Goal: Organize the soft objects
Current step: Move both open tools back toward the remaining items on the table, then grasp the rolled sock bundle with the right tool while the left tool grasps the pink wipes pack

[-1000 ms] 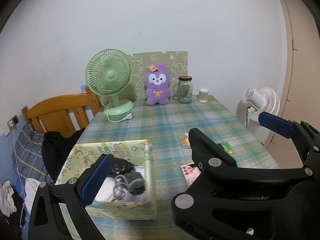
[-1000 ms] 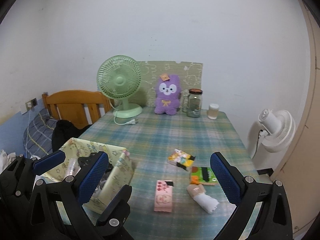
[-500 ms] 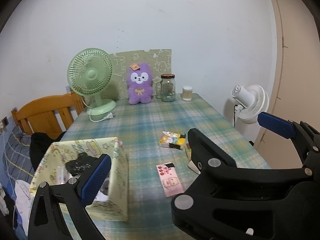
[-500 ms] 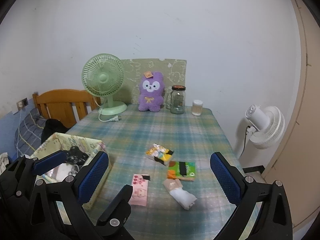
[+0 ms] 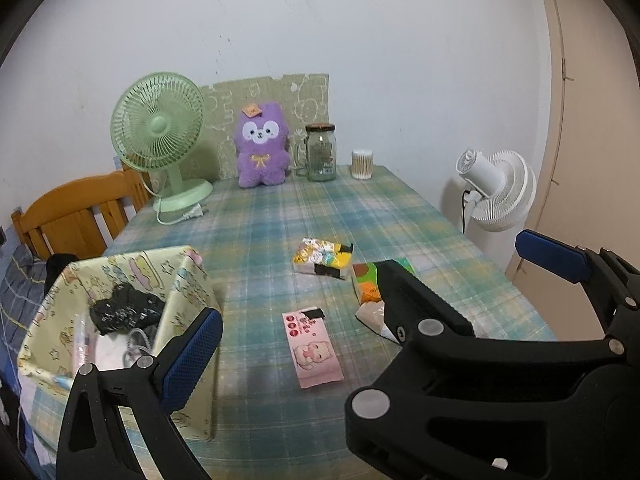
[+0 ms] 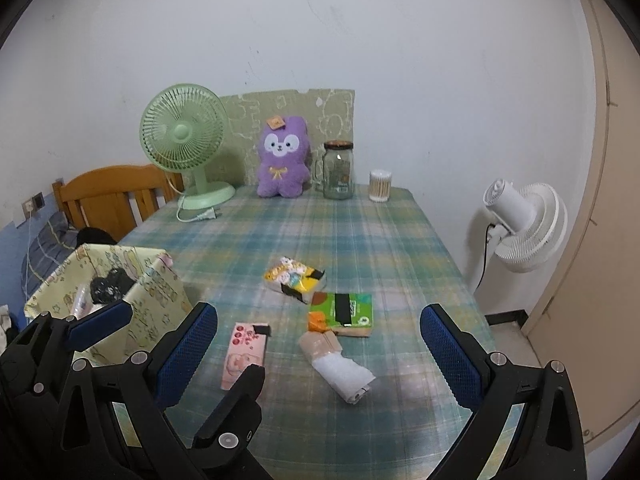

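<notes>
Both grippers, left (image 5: 372,296) and right (image 6: 318,342), hover with jaws wide and empty over the worktop (image 6: 320,228). The right view shows the whole white roll (image 6: 338,364) at six o'clock of the green tissue pack (image 6: 342,314); the left view hides most of it but looks deeper into the fabric box (image 5: 176,280) at nine o'clock.

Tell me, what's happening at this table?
A person is tidying soft things with a hand-held gripper in each hand. Both the left hand-held gripper and the right hand-held gripper hang open and empty. The fabric box already holds a few items. Three tissue packs and a rolled white cloth lie on the checked tablecloth.
</notes>
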`<state>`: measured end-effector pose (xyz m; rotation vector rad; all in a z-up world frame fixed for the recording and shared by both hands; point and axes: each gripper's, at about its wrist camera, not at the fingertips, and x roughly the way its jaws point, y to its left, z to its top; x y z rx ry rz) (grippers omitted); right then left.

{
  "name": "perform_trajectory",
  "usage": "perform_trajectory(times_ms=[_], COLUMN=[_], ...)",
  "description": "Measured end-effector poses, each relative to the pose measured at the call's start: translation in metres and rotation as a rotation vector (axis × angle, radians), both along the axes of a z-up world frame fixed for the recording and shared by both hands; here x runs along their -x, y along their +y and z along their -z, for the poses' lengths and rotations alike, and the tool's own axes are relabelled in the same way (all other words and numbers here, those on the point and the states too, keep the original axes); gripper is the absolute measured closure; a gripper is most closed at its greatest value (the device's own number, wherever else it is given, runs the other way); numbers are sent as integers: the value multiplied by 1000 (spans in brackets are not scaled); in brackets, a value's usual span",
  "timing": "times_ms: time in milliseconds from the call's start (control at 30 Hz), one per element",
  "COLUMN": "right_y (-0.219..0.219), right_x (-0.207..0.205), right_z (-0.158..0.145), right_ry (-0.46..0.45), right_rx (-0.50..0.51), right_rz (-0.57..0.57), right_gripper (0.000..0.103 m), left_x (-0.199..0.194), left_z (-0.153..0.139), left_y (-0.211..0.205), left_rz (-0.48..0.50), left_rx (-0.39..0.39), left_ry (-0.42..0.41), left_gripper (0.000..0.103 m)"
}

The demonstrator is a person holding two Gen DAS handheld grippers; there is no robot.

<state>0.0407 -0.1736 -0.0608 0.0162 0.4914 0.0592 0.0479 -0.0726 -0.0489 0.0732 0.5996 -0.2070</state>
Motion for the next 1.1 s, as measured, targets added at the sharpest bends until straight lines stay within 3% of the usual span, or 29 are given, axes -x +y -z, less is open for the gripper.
perform_trajectory(times_ms=[400, 800, 1100], right_y=[-12, -18, -13], right_x=[-32, -66, -88], right_z=[43, 76, 97], right_ry=[115, 238, 319], right_rx=[-28, -70, -60], right_rz=[-12, -41, -67], right_gripper=[9, 18, 32], left_x=[-25, -51, -61], left_z=[38, 68, 84], left_y=[-15, -17, -18], left_rz=[-4, -73, -92], left_rx=[-37, -56, -99], left_ry=[89, 162, 213], left_gripper=[1, 2, 2])
